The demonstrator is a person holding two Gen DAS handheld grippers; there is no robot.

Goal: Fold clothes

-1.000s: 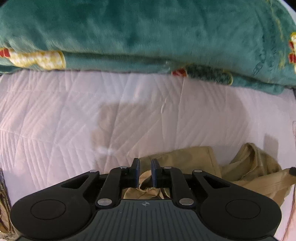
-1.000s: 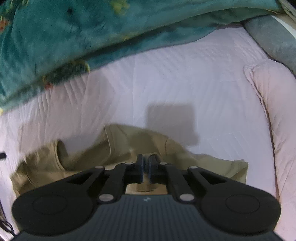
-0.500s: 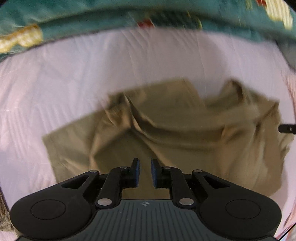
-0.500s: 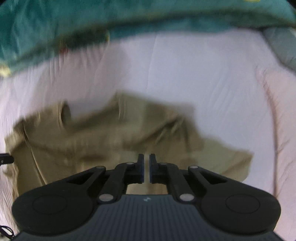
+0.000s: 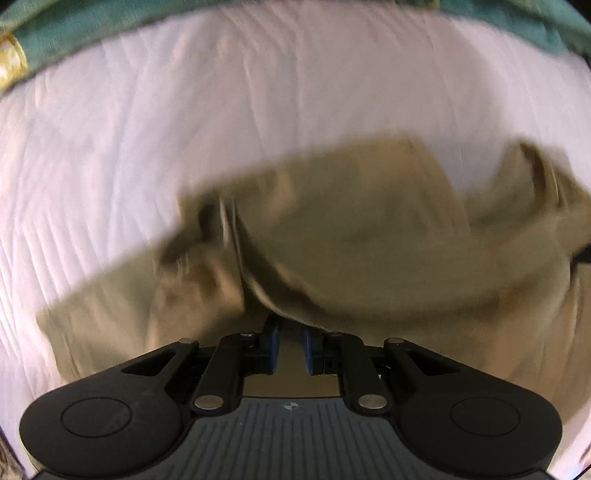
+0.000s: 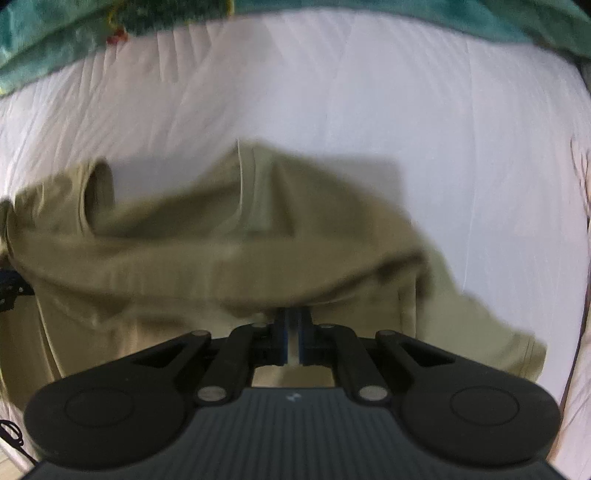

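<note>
Below, the left wrist view shows the left gripper (image 5: 291, 341) pointing down at an olive-tan shirt (image 5: 369, 236) spread on the pale quilted bed cover (image 5: 184, 110). Its jaws stand narrowly apart, a fold of shirt at their tips; whether they pinch it cannot be told. A teal blanket (image 5: 55, 33) lies beyond the shirt.

Right wrist view: the right gripper (image 6: 293, 334) has its jaws nearly together, clamped on the shirt's (image 6: 221, 254) near edge. One sleeve (image 6: 509, 343) extends right of the gripper.

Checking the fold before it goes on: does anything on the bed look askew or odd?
Yes. The khaki shirt lies bunched and crooked on the white sheet, one sleeve splayed sideways. Blur hides finer detail.
</note>
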